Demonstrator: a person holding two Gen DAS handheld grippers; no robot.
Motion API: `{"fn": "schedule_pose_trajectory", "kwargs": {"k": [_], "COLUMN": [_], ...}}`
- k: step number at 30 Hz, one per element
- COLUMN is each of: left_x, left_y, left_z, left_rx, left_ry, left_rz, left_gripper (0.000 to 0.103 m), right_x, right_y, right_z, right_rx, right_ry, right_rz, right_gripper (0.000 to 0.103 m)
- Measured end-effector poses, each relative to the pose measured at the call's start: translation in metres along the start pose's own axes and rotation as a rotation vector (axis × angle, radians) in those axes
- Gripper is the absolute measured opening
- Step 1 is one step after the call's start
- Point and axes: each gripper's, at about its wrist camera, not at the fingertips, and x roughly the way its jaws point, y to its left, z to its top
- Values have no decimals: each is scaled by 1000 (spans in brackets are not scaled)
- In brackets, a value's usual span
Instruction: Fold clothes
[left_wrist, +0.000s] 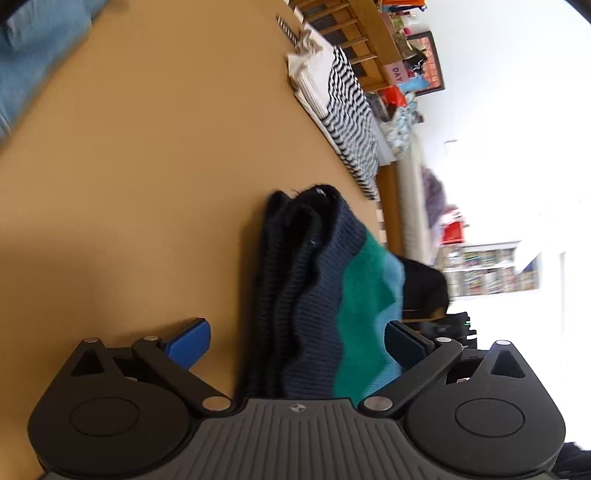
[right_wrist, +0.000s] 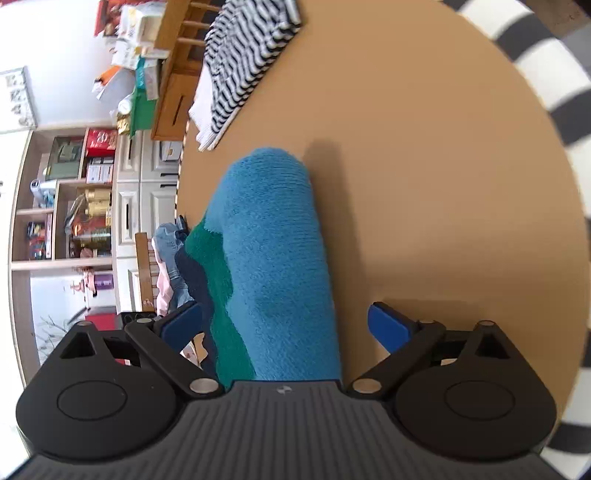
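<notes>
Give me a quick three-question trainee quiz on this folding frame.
1. True or false: the right gripper is clamped shut on the knit sweater.
2. Which colours band the sweater? A) red and white B) navy, green and light blue C) all grey
3. What lies folded at the far edge of the table?

Key: 1 false, its jaws stand wide with the sweater between them. 2 B. 3 a black-and-white striped garment.

place: home | signs: cluttered shelves (right_wrist: 70, 206); wooden chair (left_wrist: 347, 40); folded laundry (right_wrist: 243, 62) on table (right_wrist: 424, 166)
</notes>
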Motion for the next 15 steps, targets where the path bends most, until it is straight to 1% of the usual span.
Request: {"fn": "schedule_pose_trajectory", "kwargs": {"k": [2, 4, 6, 7, 8, 9, 10, 11, 12, 13, 14, 15], "left_x": [17, 36, 55, 65, 67, 69, 67, 65, 64, 62, 63, 64], "left_y": [-8, -18, -27, -32, -30, -29, -21, -14, -3, 8, 5, 2], "left_z": [2, 2, 3, 4, 5, 7, 7, 7, 5, 2, 0, -3], "left_rx": [32, 59, 85, 98, 89, 79, 48, 17, -26, -67, -42, -17], "left_ry": [39, 80, 121, 141, 139, 136, 125, 113, 101, 88, 75, 62], "left_rz": [-2, -7, -12, -15, -15, -16, -12, -9, -22, -34, -21, -8], "left_gripper": [102, 101, 100, 99, 96, 86, 68, 55, 36, 35, 35, 35], "right_x": [14, 32, 44, 46, 47, 46, 42, 38, 35, 33, 32, 33], "right_y": [5, 15, 25, 28, 30, 28, 26, 22, 18, 12, 6, 7], "right_z": [4, 6, 7, 8, 9, 10, 10, 10, 10, 10, 9, 7], "right_rx": [-16, -52, -81, -79, -77, -59, -44, -34, -25, 6, 35, 17], "right_ry": [31, 63, 77, 78, 78, 74, 69, 62, 56, 54, 51, 43], "right_rz": [21, 20, 18, 14, 11, 6, -10, -59, -107, -85, -64, -64], "right_gripper": [97, 97, 102, 102, 100, 98, 86, 53, 34, 31, 30, 29]}}
